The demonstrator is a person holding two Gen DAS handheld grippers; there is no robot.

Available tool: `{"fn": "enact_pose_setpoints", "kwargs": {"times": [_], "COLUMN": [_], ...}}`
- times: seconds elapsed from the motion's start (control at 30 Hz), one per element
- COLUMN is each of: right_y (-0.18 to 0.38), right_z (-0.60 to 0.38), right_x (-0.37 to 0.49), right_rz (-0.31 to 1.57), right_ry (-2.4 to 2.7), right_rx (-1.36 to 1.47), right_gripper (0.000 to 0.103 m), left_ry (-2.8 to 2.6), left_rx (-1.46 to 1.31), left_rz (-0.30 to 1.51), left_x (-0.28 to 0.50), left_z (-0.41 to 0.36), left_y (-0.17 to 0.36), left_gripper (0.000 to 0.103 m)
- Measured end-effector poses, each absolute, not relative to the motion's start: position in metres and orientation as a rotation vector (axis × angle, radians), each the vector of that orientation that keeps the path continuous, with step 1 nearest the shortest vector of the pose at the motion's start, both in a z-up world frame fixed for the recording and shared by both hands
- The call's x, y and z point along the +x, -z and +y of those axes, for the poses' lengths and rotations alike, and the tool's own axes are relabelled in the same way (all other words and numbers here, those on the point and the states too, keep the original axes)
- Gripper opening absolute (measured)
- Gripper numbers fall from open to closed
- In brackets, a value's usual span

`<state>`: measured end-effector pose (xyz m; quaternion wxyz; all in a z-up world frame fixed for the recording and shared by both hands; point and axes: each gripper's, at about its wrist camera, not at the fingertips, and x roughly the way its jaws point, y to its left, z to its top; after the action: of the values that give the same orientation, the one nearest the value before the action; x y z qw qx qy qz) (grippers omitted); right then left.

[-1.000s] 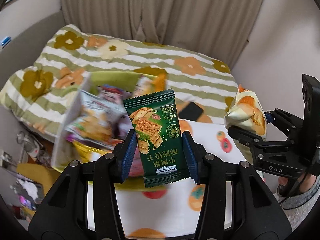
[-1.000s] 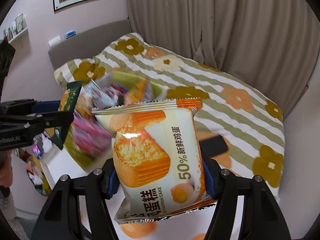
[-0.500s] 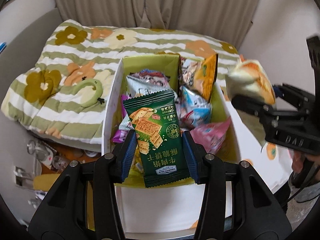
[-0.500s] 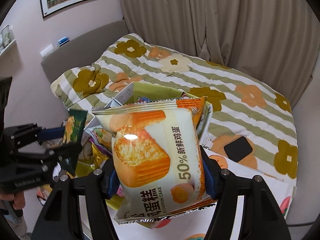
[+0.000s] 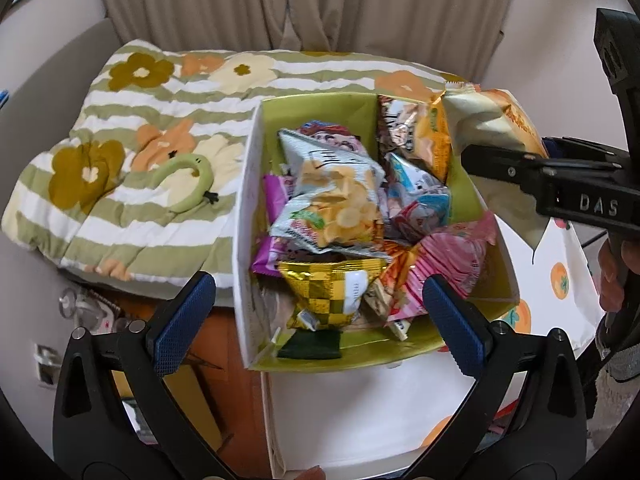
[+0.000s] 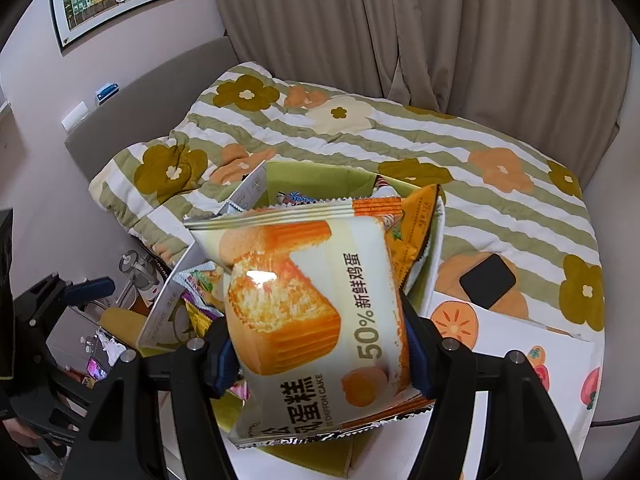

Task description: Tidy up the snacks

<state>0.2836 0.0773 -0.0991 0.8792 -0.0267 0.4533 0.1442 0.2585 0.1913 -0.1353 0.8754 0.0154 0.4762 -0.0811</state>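
Snacks fill the green box [image 5: 496, 256], piled so thickly that we can only make out the top layer: a chip bag [image 5: 336, 200], a gold checkered packet [image 5: 332, 288], a pink packet [image 5: 448, 264], and a dark green packet [image 5: 310, 346] lying flat at the near wall, half covered by the gold one. What lies beneath we cannot tell.

Our left gripper [image 5: 316, 320] hovers over the near end of the box with its fingers [image 5: 182, 320] spread wide and nothing between them. Our right gripper [image 6: 320, 356] pinches a cake packet [image 6: 312, 312] across its middle; in the right wrist view that packet blocks most of the box, leaving only the far wall and a few wrapper tips in sight. From the left wrist view the same packet [image 5: 500, 128] hangs above the box's right wall, its lower part hidden behind the gripper.

The box sits at the left edge of the white counter [image 5: 360, 412], its left wall right at the drop to the floor clutter. A striped floral quilt [image 5: 160, 120] lies just behind it, and a black phone [image 6: 488, 280] rests on the quilt to the right. Bare counter lies in front of the box and to its right.
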Motion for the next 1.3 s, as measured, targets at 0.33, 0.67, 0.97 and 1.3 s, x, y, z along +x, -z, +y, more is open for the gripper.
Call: {"fn": "enact_pose_setpoints", "kwargs": {"times": [0.33, 0.67, 0.97, 1.3], "right_y": [0.117, 0.112, 0.072, -0.01], "right_z": [0.086, 0.082, 0.065, 0.014], "right_x": [0.319, 0.285, 0.246, 0.119], "right_rz": [0.989, 0.917, 0.838, 0.626], "right_ry": [-0.291, -0.23, -0.24, -0.067], "right_rx": [0.106, 0.153, 0.141, 0.028], "right_gripper": [0.072, 0.103, 0.103, 0.102], "left_ry": [0.161, 0.174, 0.15, 0.155], "left_rx": [0.016, 0.026, 0.058, 0.061], "left_rz": [0.987, 0.978, 0.88, 0.626], "left_x": [0.277, 0.27, 0.238, 0.138], "left_z": [0.208, 0.2, 0.177, 0.123], "left_y": [0.143, 0.146, 0.102, 0.015], "left_gripper": [0.103, 0.103, 0.103, 0.103]}}
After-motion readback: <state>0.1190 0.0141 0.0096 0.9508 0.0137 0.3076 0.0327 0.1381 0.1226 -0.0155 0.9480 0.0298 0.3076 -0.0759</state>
